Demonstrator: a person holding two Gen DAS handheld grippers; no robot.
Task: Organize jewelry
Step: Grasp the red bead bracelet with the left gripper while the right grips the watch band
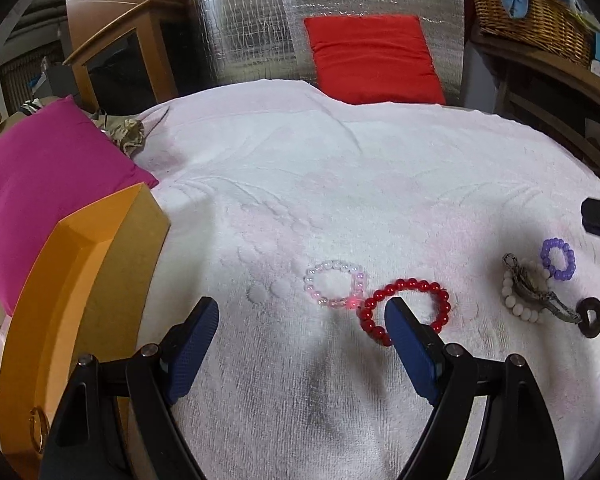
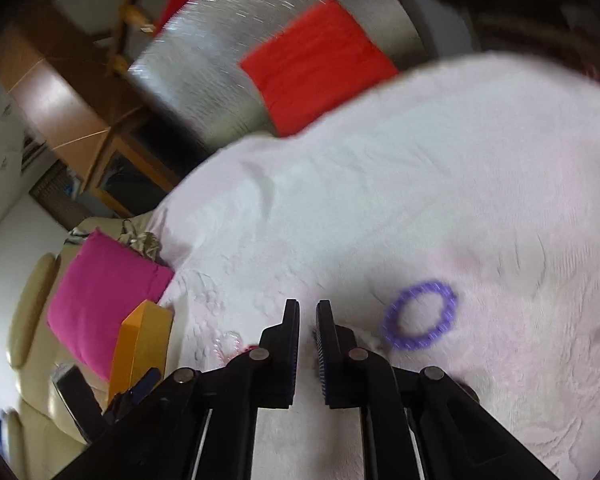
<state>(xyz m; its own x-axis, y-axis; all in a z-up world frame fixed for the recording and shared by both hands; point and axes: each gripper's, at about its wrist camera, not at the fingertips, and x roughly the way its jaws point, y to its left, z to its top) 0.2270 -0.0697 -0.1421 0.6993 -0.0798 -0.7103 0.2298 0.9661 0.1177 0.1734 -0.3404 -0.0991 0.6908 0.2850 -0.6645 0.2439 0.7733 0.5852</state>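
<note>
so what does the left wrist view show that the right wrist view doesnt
Only the left wrist view: the red bead bracelet, the white bead bracelet with a metal clasp piece lying across it, the wicker basket, and the left gripper with its jaws wide apart.

Only the right wrist view: the right gripper, jaws nearly together with nothing visible between them.

Both: the purple bead bracelet, white towel, orange box, pink cushion and red cushion.

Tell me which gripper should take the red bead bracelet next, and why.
Left. The left gripper stands open just over the red bead bracelet, one finger already inside its ring. The right gripper is nearly shut, empty, beside the purple bracelet, so it would probably have farther to travel.
</note>
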